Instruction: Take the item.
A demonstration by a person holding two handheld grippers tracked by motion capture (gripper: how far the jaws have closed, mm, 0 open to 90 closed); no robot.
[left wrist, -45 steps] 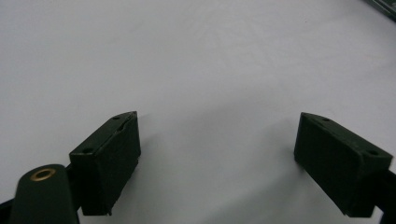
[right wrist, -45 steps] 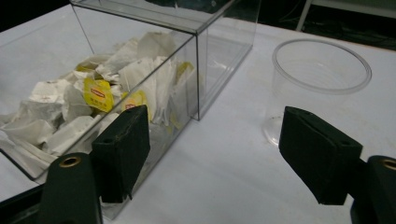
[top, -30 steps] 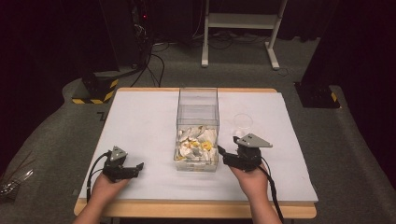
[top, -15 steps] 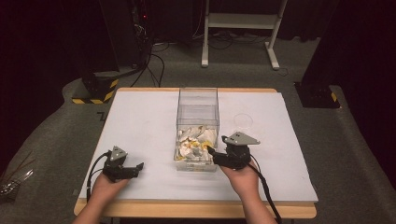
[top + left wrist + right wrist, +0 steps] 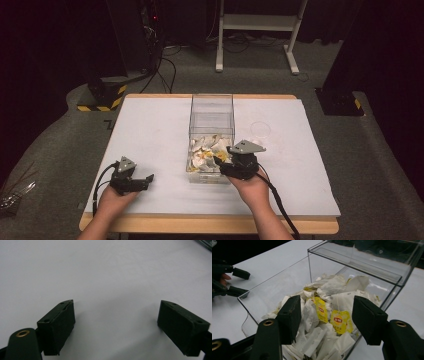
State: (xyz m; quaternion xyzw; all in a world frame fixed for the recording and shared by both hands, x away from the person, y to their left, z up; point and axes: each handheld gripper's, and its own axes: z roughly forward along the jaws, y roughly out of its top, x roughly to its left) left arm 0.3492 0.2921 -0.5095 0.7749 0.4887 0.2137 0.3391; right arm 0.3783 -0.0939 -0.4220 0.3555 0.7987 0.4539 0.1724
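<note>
The right hand-held gripper point(image 5: 327, 320) hangs over the near end of the clear rectangular plastic box point(image 5: 211, 131), jaws released but just narrowing, nothing pinched between them. Below lie white paper tea bags with yellow tags point(image 5: 329, 315). The left hand-held gripper point(image 5: 145, 181) rests released on the white counter point(image 5: 150, 130).

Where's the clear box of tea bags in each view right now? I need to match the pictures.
High view: clear box at table centre, right gripper at its near end.
Left gripper view: not in it; white table between open jaws.
Right gripper view: fills centre, ahead of the jaws.
Shared landmark: yellow tea tags.
</note>
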